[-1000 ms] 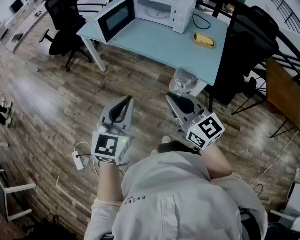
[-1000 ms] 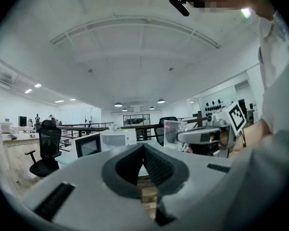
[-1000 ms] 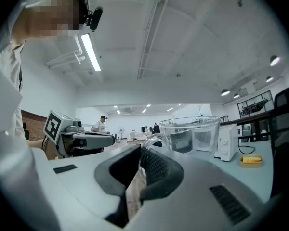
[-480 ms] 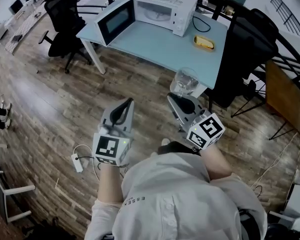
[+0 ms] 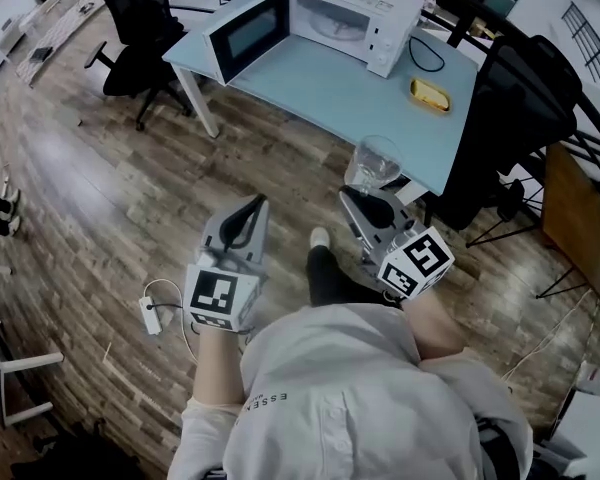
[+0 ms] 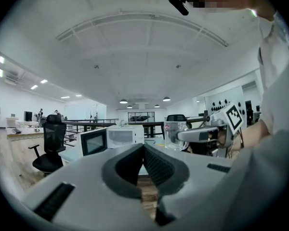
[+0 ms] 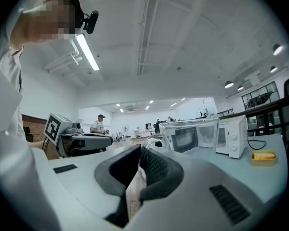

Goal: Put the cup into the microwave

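Note:
A clear glass cup (image 5: pixel 372 163) hangs out in front of my right gripper (image 5: pixel 355 196), whose jaws are shut on its near edge; the right gripper view shows the cup (image 7: pixel 188 134) just beyond the closed pads. My left gripper (image 5: pixel 255 200) is shut with nothing in it and is held level beside the right one. Both are over the wooden floor, short of the pale blue table (image 5: pixel 320 83). The white microwave (image 5: pixel 352 20) stands at the table's far side with its door (image 5: pixel 248 36) swung open to the left. From the left gripper view I see the microwave (image 6: pixel 120 137) and the cup (image 6: pixel 174 134).
A yellow dish (image 5: pixel 432 94) lies on the table right of the microwave. One black office chair (image 5: pixel 140 18) stands left of the table and another (image 5: pixel 515 108) at its right end. A white power strip (image 5: pixel 150 316) lies on the floor at my left.
The table and microwave have come nearer and shifted right in the head view. A foot has stepped forward between the grippers. Both grippers keep their pose, and the cup stays held.

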`<state>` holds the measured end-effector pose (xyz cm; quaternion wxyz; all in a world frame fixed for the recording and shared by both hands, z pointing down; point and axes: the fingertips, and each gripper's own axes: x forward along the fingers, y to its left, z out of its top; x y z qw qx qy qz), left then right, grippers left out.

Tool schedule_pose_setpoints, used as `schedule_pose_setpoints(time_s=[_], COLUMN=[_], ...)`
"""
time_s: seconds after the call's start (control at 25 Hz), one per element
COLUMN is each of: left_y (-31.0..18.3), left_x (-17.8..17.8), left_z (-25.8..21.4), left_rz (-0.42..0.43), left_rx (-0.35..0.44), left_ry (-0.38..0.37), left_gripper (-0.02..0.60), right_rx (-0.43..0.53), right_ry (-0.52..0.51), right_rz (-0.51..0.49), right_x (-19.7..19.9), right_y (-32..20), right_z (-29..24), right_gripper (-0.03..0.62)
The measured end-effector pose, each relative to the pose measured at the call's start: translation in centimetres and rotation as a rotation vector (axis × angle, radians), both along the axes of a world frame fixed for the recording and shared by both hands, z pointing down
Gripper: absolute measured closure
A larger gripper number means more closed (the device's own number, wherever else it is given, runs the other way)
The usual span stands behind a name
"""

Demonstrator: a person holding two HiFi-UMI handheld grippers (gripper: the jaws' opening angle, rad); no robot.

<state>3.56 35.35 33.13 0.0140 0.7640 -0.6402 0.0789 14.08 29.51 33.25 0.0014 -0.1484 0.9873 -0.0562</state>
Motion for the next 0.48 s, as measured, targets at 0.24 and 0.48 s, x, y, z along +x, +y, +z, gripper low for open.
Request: schedule_pose_setpoints(time_s=[0.24,0.48], left_y=[-6.1,-15.1], left_x=[-2.3,-6.3], left_z=[0.6,0.1], left_rz=[-0.007,-0.048], left_rx=[-0.009,-0.022], left_ry=[-0.033,-0.042], left_gripper=[0.580,0.580], right_rx=[-0.008,-0.030], right_ry=[-0.014,-0.026], right_rz=[-0.052,-0.086], right_x=[-3.3,-7.2], right_y=[-6.1,-15.6], right_z=[0.7,0.4], right_gripper=[0.572,0.572])
